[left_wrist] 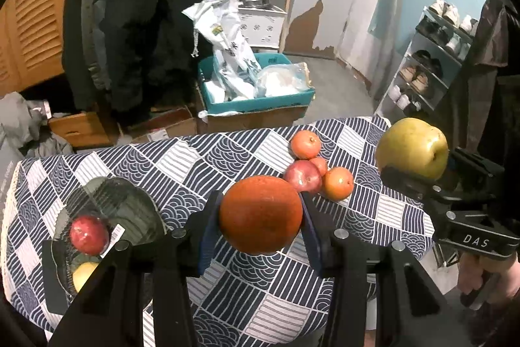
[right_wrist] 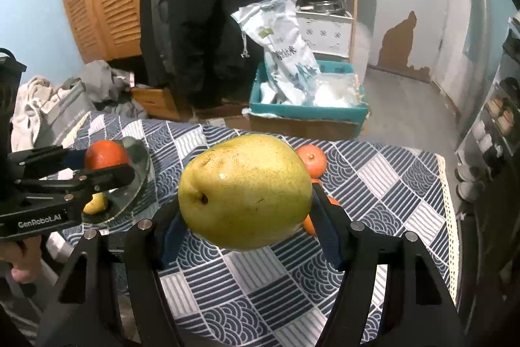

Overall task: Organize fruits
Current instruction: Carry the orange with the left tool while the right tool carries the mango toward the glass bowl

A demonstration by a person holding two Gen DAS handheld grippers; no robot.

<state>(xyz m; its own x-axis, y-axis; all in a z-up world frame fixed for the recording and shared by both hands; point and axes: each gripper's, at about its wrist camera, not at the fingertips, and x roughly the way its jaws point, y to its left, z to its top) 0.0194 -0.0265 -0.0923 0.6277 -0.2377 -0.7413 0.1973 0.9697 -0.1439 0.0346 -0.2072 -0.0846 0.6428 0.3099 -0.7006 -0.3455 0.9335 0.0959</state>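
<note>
Status: the task is partly complete, with two fruits in transit.

Left claw [left_wrist: 260, 213]: pinching a large orange [left_wrist: 260, 213]. Both blue pads press against its sides, and the fruit hangs clear above the counter [left_wrist: 227, 161], which is covered by a patterned cloth. The glass plate [left_wrist: 130, 204] sits to the left of this claw and below it.

Right claw [right_wrist: 245, 210]: pinching a yellow-green pear [right_wrist: 245, 191] across its width, with a pad on each side. The pear is also held clear of the counter. In the right wrist view the plate lies well to the left of this claw, beyond the left claw.

Done, as judged from the frames: the plate already carries a red apple [left_wrist: 89, 233] and a yellow fruit [left_wrist: 84, 277], the latter partly hidden by the left claw's frame. A white barcode label [left_wrist: 112, 239] shows at the plate, beside the apple.

In progress: the orange and the pear are lifted but not yet set down. The plate appears to be the collecting point, so both probably go there.

Remaining: a cluster of loose fruit lies on the counter ahead of the left claw and slightly to its right. It consists of a red apple-like fruit [left_wrist: 302, 176], a tangerine at the far side [left_wrist: 305, 144], a tangerine at the near right [left_wrist: 338, 183], and a smaller orange piece [left_wrist: 320, 165] wedged between them. These four touch one another. From the right claw they are mostly hidden behind the pear.

Estimate: roughly a quarter of the fruit is placed, a quarter is in hand, and half is untouched.
</note>
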